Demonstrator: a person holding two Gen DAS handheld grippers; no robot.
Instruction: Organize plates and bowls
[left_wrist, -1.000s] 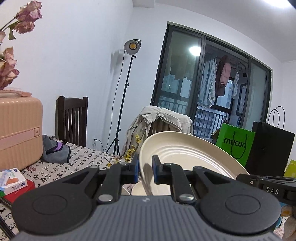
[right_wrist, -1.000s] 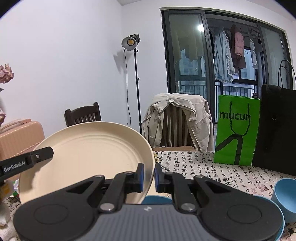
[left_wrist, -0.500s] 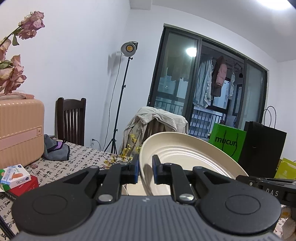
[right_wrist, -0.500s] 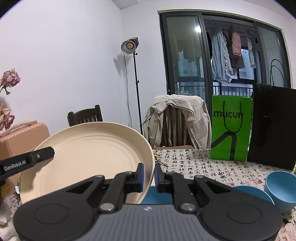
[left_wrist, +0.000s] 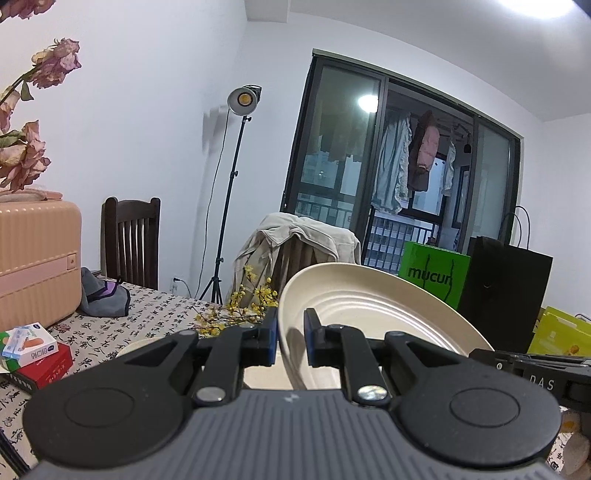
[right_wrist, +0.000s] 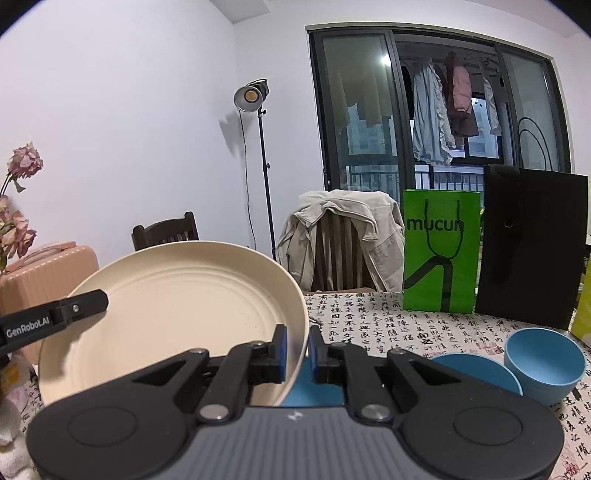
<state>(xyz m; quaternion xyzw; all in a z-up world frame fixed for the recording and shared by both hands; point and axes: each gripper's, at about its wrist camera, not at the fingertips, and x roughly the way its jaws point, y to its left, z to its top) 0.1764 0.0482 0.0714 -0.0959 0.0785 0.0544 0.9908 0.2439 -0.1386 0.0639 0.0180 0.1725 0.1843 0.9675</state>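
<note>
Right wrist view: cream plate (right_wrist: 173, 314) held tilted in the air above the table (right_wrist: 406, 325), its rim clamped by the right gripper (right_wrist: 295, 350) and, far left, the left gripper (left_wrist: 290, 341). Uneven pulls could twist it loose onto the blue dishes (right_wrist: 543, 365) beneath.

White walls (right_wrist: 129, 110) are enclosing the room. A studio lamp (right_wrist: 251, 96) on a tall stand is glowing beside dark glass balcony doors (right_wrist: 424, 110), where laundry (right_wrist: 432, 118) is hanging. A beige jacket (right_wrist: 340, 229) is draping over a wooden chair (left_wrist: 131, 243) at the tabletop (right_wrist: 406, 325).
</note>
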